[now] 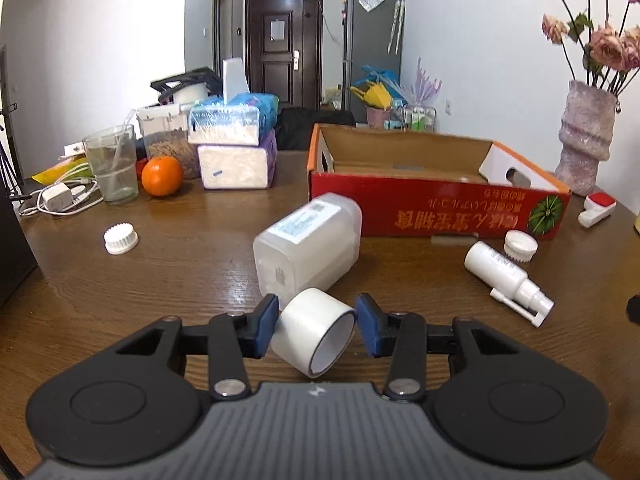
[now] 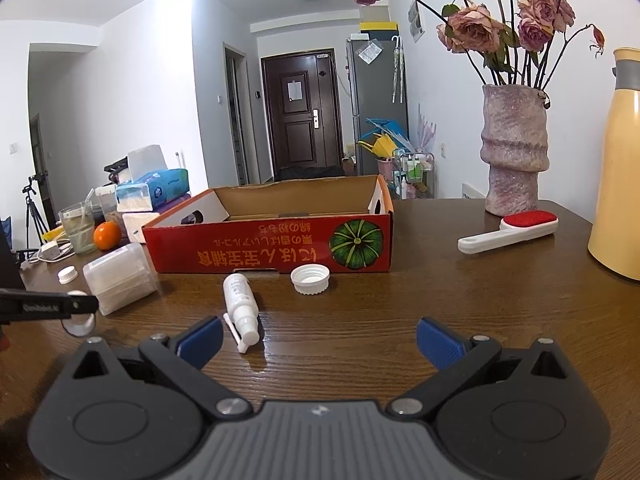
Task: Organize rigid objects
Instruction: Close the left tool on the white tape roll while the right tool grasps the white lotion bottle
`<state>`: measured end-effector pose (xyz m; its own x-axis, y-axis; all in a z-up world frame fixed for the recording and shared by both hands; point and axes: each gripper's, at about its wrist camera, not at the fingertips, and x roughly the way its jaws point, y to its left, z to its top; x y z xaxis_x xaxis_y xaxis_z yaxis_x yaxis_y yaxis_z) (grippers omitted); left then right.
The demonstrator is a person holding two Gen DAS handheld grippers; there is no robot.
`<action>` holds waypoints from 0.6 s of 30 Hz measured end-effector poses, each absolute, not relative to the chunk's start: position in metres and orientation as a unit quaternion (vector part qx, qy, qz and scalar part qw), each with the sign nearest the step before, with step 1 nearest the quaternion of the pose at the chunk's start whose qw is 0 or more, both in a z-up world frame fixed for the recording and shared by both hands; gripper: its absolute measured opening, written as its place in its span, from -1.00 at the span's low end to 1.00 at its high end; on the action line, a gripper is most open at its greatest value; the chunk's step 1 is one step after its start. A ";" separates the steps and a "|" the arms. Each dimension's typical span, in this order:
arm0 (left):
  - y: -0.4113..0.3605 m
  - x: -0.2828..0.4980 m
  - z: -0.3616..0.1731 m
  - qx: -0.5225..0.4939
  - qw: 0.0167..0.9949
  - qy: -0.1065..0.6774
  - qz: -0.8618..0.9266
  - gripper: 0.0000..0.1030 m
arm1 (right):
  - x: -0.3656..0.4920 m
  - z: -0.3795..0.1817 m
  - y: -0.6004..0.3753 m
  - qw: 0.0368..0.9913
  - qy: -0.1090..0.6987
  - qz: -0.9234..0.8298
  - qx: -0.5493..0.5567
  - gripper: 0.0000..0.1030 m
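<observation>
A roll of clear tape [image 1: 314,332] lies on the wooden table between the fingers of my left gripper [image 1: 316,326]; the jaws stand around it with small gaps on both sides. A translucent plastic container [image 1: 308,246] lies on its side just beyond it. An open red cardboard box [image 1: 436,208] stands behind. A white spray bottle [image 1: 506,280] and white caps [image 1: 520,246] [image 1: 121,239] lie on the table. My right gripper [image 2: 320,340] is open and empty, just right of the spray bottle [image 2: 241,304]. The box [image 2: 276,244] and a white cap [image 2: 310,279] lie ahead.
At the left stand tissue packs [image 1: 236,148], an orange [image 1: 162,176], a glass [image 1: 112,168] and a charger with cables [image 1: 60,198]. A pink vase of dried roses [image 2: 514,156], a red lint brush [image 2: 510,230] and a yellow jug [image 2: 618,168] are at the right.
</observation>
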<state>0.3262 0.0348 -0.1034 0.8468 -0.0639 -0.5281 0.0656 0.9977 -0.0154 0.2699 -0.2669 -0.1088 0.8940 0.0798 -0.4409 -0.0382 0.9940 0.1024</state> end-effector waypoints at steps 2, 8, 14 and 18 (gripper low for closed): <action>0.036 0.322 -0.098 -0.002 0.964 0.264 -0.034 -0.15 | 0.271 -0.109 -0.266 0.972 0.228 0.030 0.044 1.00; 0.038 0.313 -0.089 -0.004 0.970 0.241 -0.032 -0.15 | 0.278 -0.114 -0.257 0.970 0.237 0.043 0.031 1.00; 0.044 0.313 -0.086 -0.012 0.971 0.237 -0.027 -0.15 | 0.297 -0.117 -0.230 0.961 0.265 0.077 -0.008 0.93; 0.046 0.312 -0.084 -0.016 0.971 0.235 -0.026 -0.15 | 0.313 -0.118 -0.217 0.955 0.285 0.086 -0.013 0.87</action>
<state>0.3117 0.0462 -0.0842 0.8877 -0.0589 -0.4566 0.0436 0.9981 -0.0440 0.3126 -0.2172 -0.1184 0.8228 0.1559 -0.5465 -0.1709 0.9850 0.0235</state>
